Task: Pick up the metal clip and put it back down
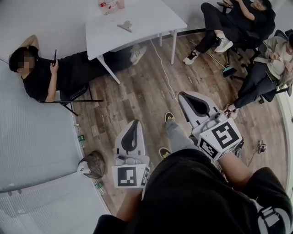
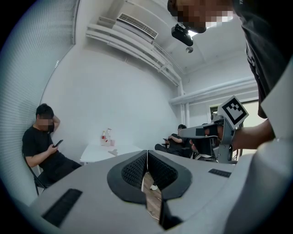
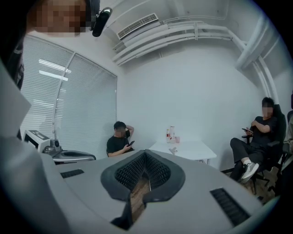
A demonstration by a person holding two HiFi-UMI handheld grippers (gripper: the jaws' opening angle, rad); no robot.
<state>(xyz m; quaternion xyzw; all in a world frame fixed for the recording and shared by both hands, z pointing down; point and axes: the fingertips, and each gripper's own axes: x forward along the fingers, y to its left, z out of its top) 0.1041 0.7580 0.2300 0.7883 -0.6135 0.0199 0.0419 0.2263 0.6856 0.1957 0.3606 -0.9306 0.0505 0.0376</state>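
Two empty claws, left claw pressed together, right claw pressed together, metal clip on table

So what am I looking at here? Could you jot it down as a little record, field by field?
Left gripper: shut, nothing between its jaws
Right gripper: shut, nothing between its jaws
Metal clip: lying on the white table across the room, not yet picked up
Also on table: small bottles at its far end
Bystanders: seated person with a phone by the blinds; others seated at the right
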